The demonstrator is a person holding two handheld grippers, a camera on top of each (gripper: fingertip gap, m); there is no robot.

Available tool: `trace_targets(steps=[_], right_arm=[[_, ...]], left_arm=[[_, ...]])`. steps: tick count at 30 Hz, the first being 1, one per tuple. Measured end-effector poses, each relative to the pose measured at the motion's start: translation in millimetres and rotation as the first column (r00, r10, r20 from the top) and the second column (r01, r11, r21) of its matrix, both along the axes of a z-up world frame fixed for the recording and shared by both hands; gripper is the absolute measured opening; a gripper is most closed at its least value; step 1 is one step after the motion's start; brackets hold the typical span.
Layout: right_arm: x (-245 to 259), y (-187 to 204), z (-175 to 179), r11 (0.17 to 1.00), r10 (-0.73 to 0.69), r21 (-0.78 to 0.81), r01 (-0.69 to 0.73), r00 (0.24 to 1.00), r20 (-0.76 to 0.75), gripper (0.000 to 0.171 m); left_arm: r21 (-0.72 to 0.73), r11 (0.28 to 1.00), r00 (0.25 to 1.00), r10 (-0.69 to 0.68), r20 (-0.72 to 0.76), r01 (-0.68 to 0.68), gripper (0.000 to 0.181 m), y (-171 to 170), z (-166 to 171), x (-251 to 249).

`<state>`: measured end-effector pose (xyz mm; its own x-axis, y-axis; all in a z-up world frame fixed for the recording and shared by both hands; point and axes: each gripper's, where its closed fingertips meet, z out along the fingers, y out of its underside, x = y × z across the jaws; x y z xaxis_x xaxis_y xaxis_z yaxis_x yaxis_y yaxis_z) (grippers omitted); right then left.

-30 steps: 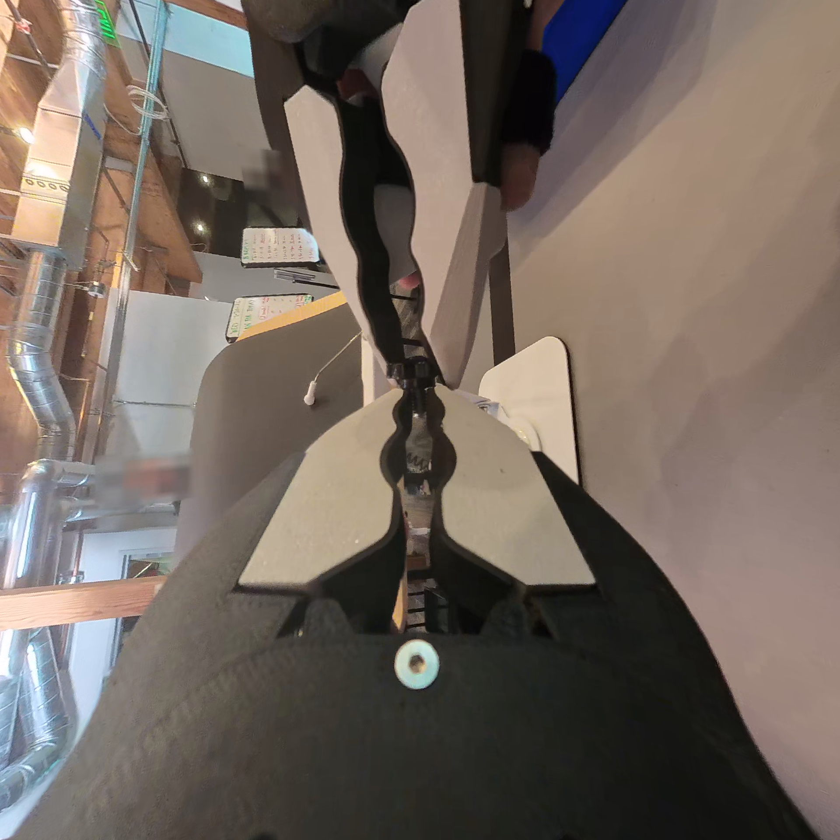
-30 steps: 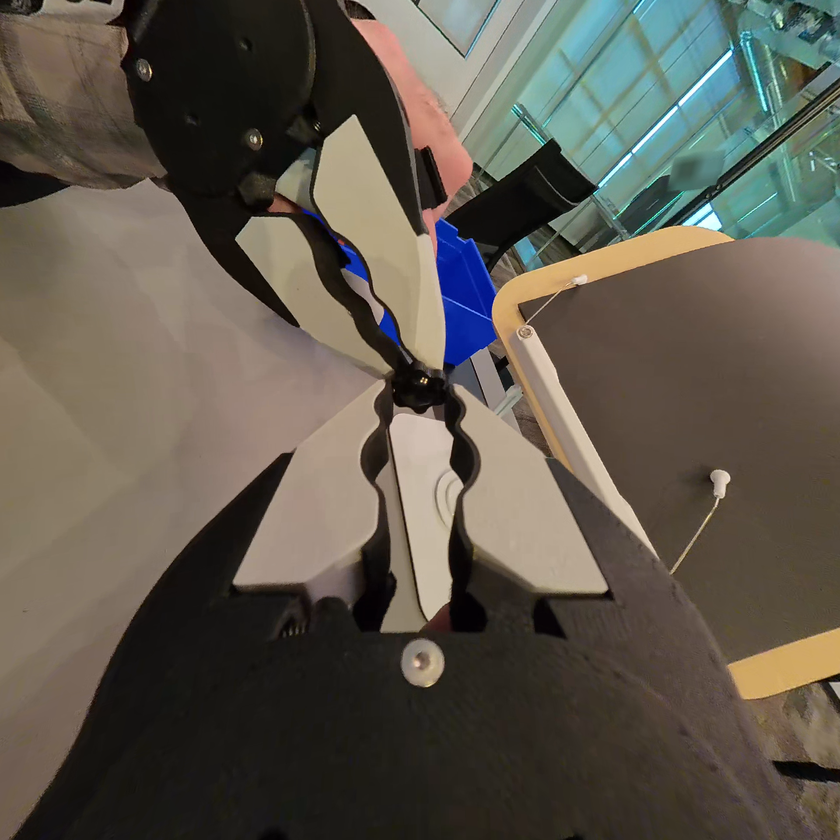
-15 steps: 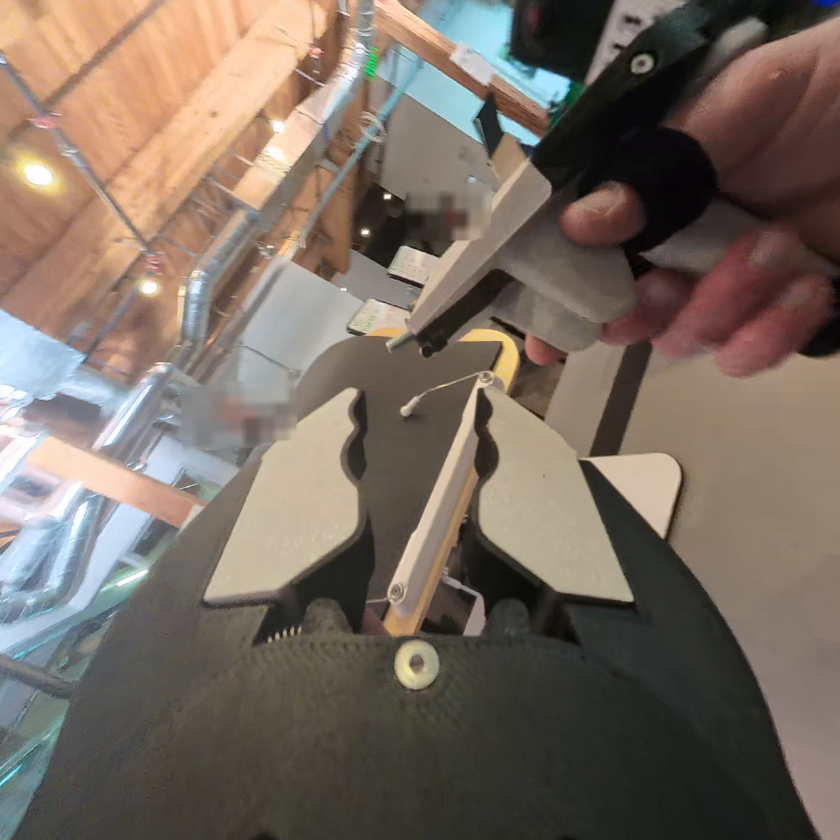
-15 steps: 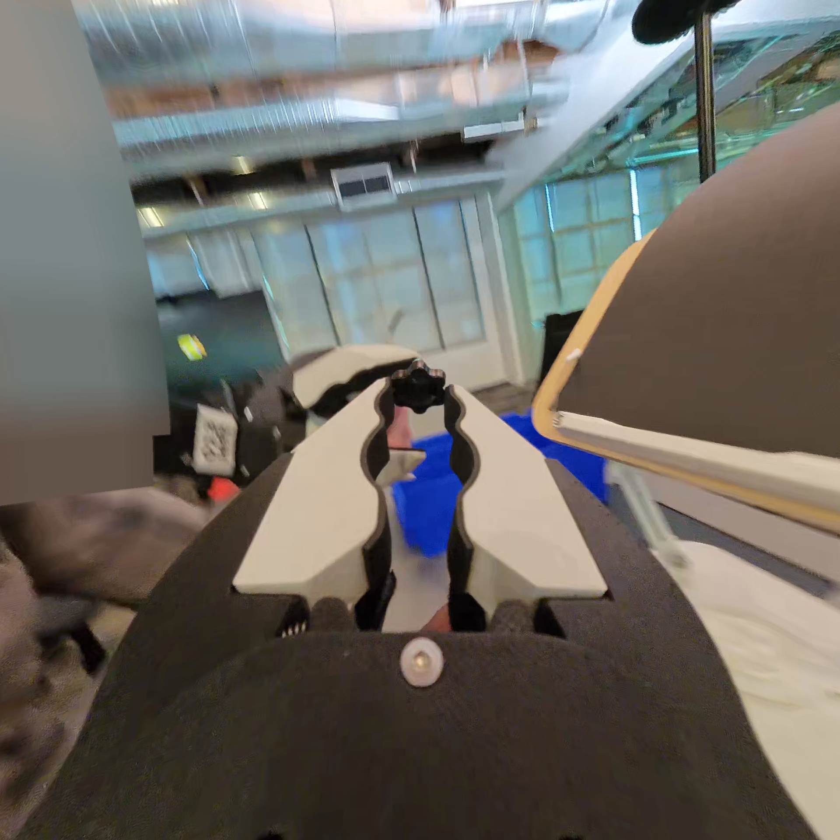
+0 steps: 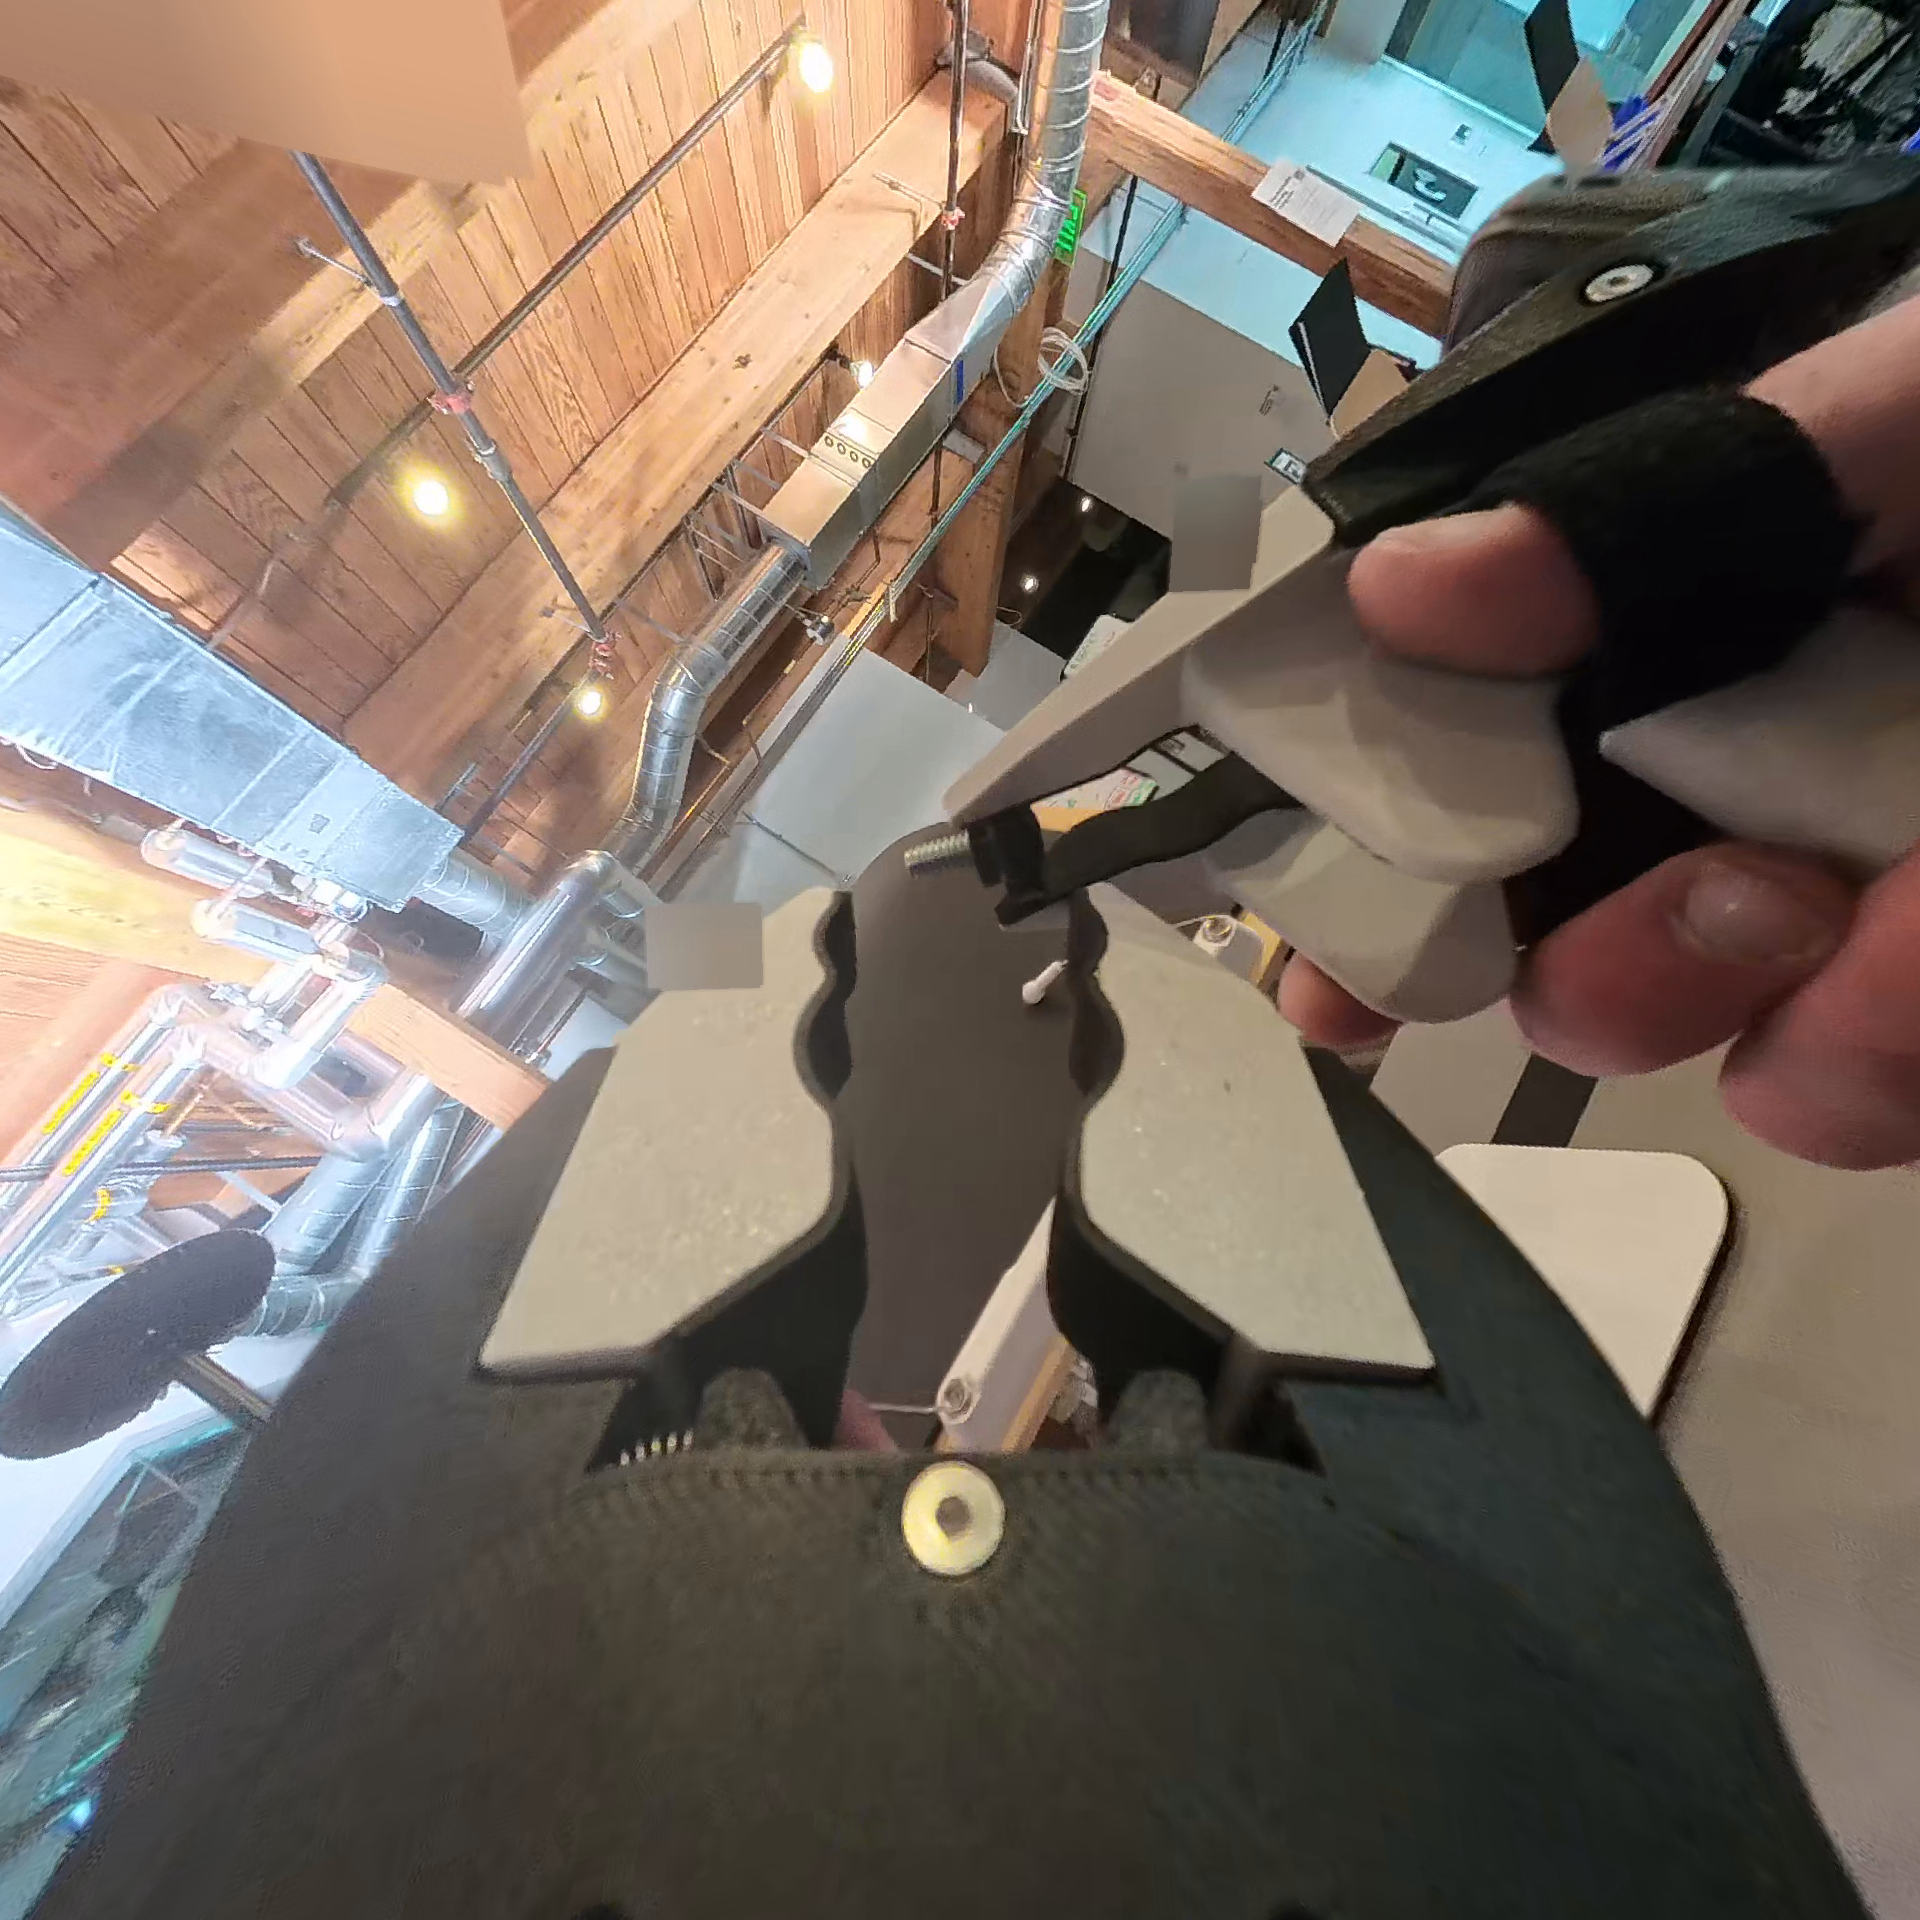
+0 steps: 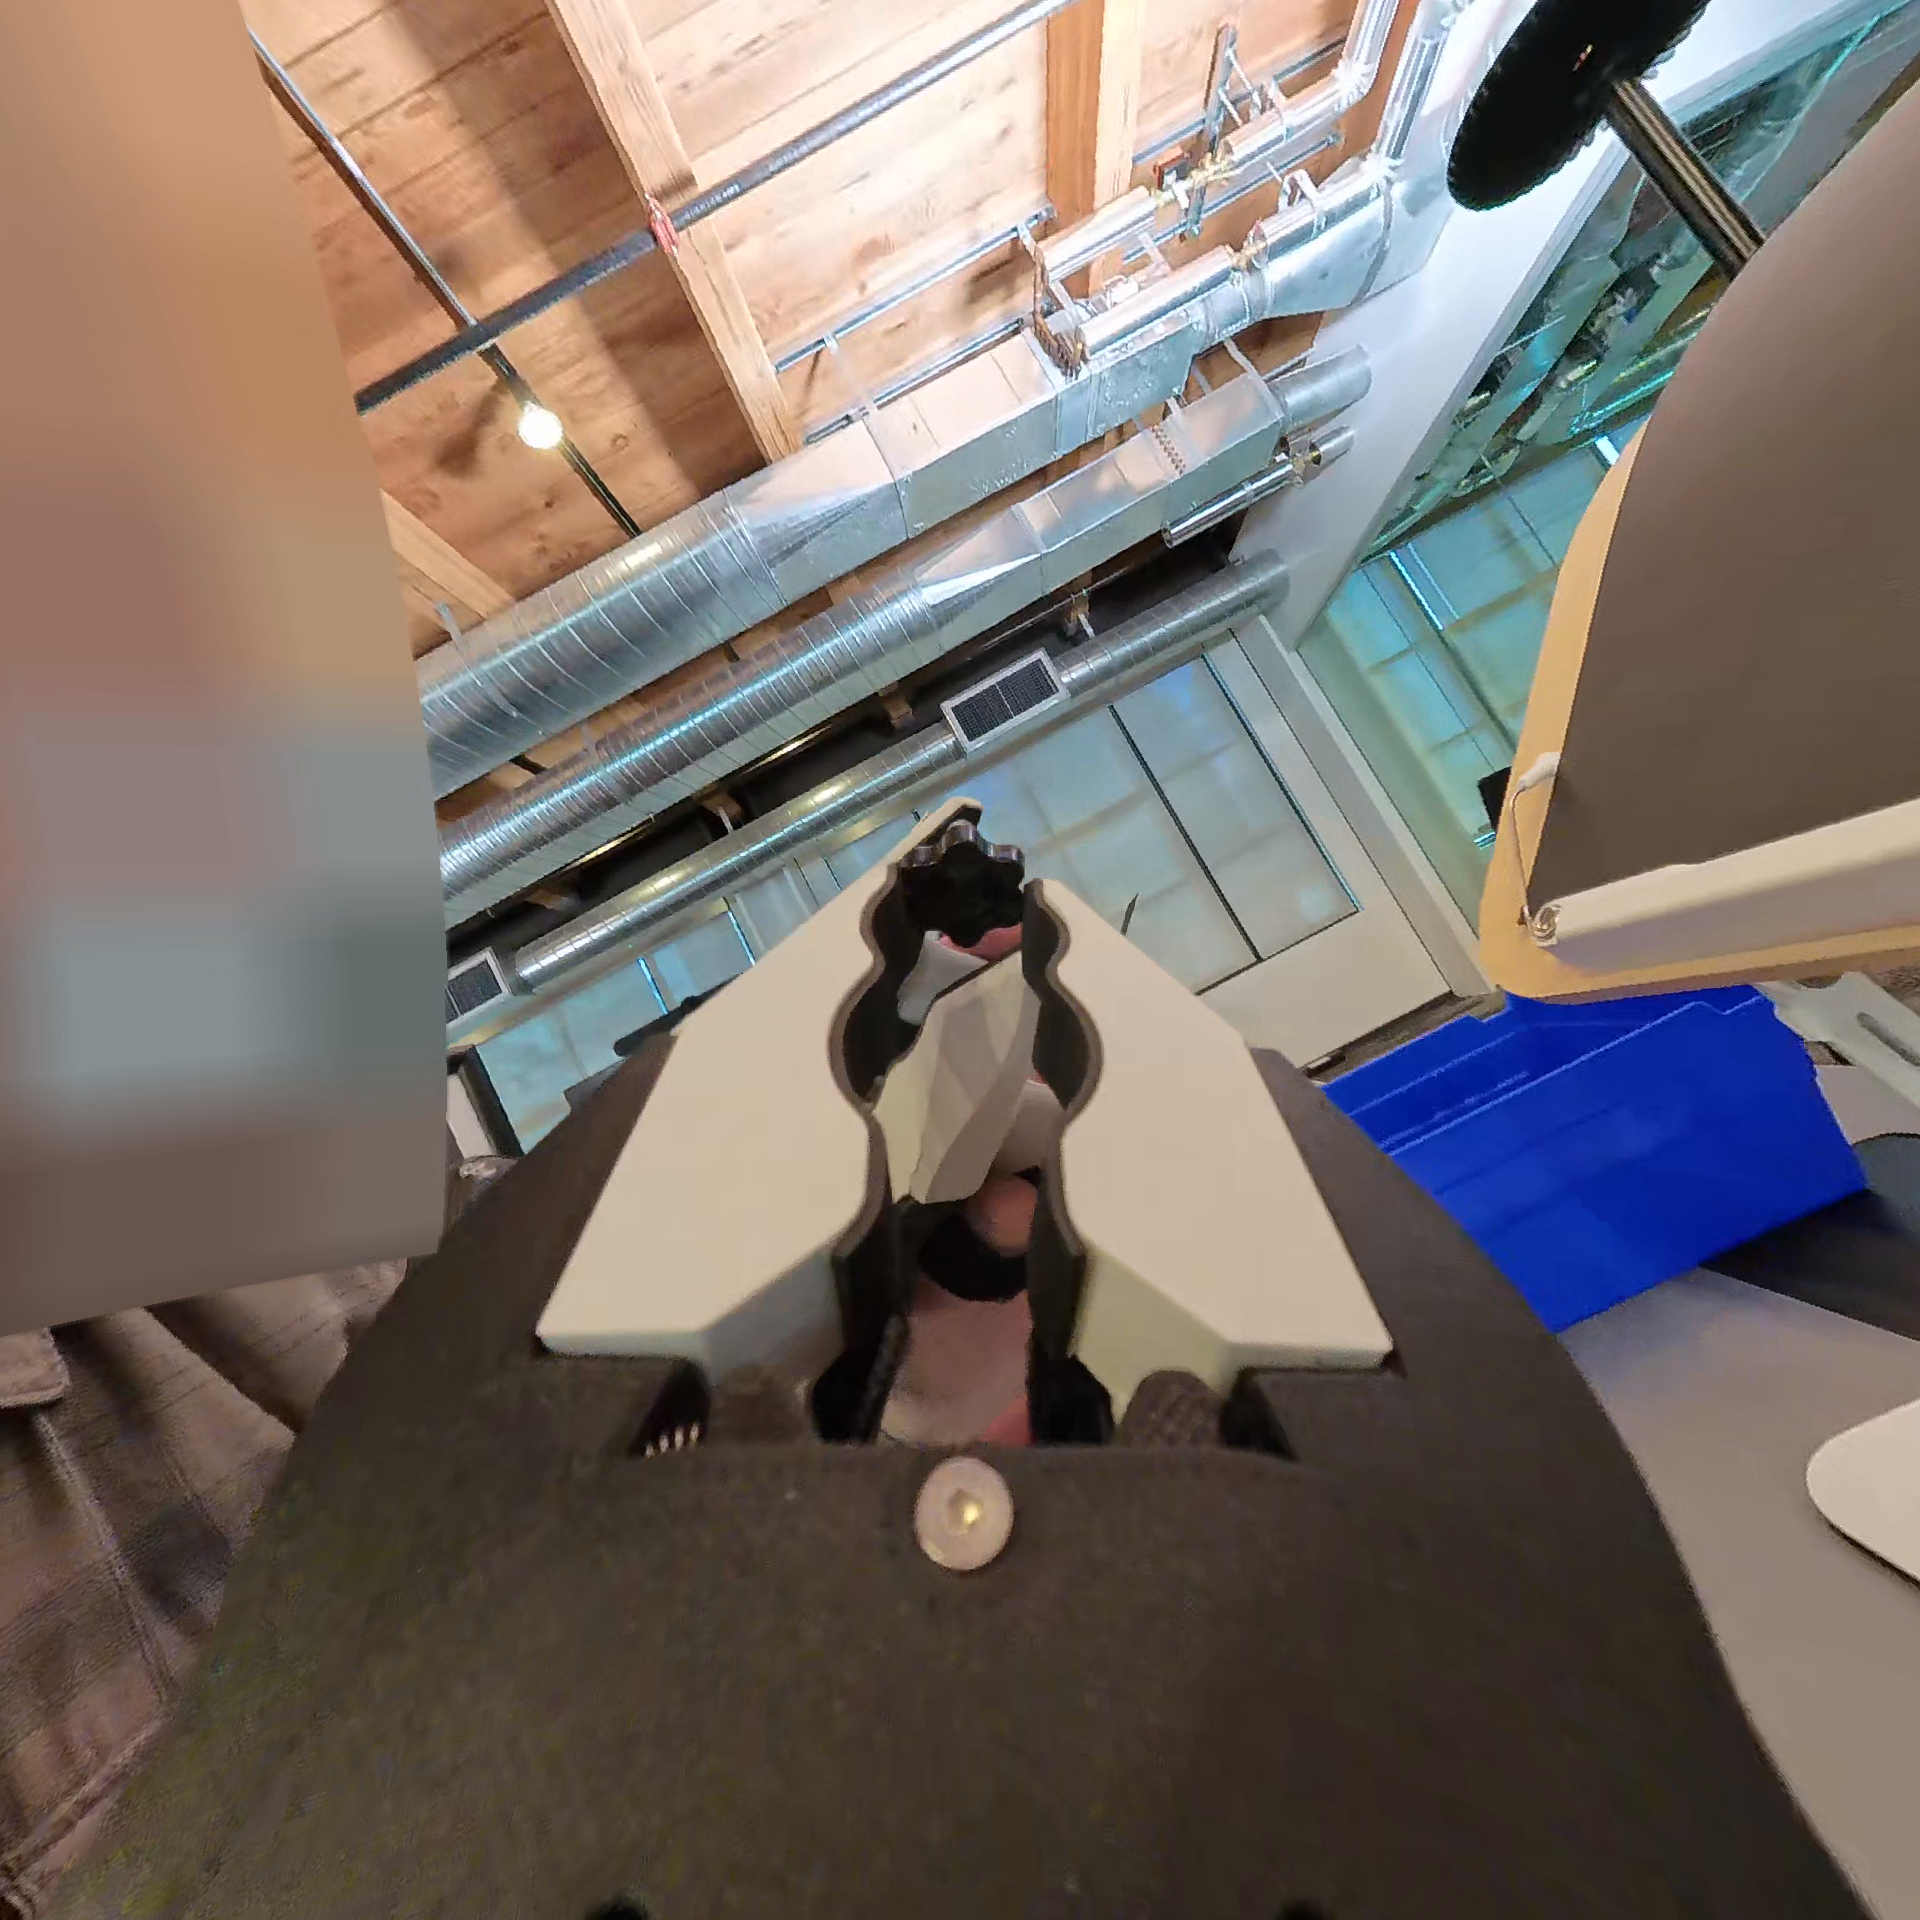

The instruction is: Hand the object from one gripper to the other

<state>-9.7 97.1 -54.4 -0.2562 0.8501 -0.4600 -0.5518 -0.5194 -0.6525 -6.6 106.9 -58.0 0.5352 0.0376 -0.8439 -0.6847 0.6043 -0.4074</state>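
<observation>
The object is a small black star knob [image 6: 961, 883] with a silver threaded stud. My right gripper [image 6: 982, 868] is shut on the knob's head at its fingertips and points up toward the ceiling. In the left wrist view the right gripper [image 5: 992, 862] comes in from the right, held by a person's hand [image 5: 1662, 914], with the knob [image 5: 1003, 847] in its tips and the stud [image 5: 935, 858] sticking out to the left. My left gripper [image 5: 961, 920] is open and empty. Its fingertips sit just below the knob, apart from it.
A black tabletop with a tan edge [image 6: 1766, 520] stands to the right and also shows behind my left fingers [image 5: 935, 1039]. A blue bin [image 6: 1610, 1143] sits under it. A white rounded plate [image 5: 1590, 1257] lies on the grey table [image 5: 1766, 1558]. Ceiling ducts are above. My two grippers' fingertips are within a few centimetres of each other.
A second ago both grippers held the knob tip to tip. My left gripper has opened and let go; the right keeps the knob. Both views have swung up toward the ceiling.
</observation>
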Motion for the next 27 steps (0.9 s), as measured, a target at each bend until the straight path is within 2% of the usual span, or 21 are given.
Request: trace_targets(steps=[7, 12, 20, 23, 25, 27], right_arm=[[-5.6, -4.3, -5.5, 1.000, 0.017, -0.013, -0.017, 1.000, 0.005, 0.020], [-6.8, -8.7, -4.7, 1.000, 0.025, -0.006, -0.025, 1.000, -0.001, 0.019], [-7.0, -9.5, -4.9, 1.000, 0.021, -0.010, -0.021, 1.000, -0.008, 0.020], [-7.8, -7.6, -6.5, 1.000, -0.010, 0.022, 0.009, 1.000, 0.026, 0.022], [-6.0, -0.3, -7.9, 0.996, -0.066, 0.057, 0.062, 0.995, 0.071, 0.030], [-2.8, 4.5, -5.9, 0.986, -0.122, 0.132, 0.105, 0.985, 0.123, 0.030]], left_arm=[[0.036, 0.997, 0.997, -0.070, -0.014, 0.070, 0.042, -11.9, -0.2, 8.9], [0.033, 0.998, 0.998, -0.052, 0.020, 0.052, 0.025, -9.0, 0.3, 4.9], [0.024, 0.998, 0.998, -0.063, 0.017, 0.063, 0.025, -9.4, 0.1, 4.8], [-0.008, 0.998, 0.997, -0.070, -0.020, 0.070, 0.024, -6.5, -2.2, 4.1], [-0.036, 0.998, 0.996, -0.050, -0.068, 0.047, 0.024, 0.0, -3.6, -1.7], [-0.097, 0.994, 0.992, -0.053, -0.119, 0.041, 0.024, 6.2, -7.2, -7.1]])
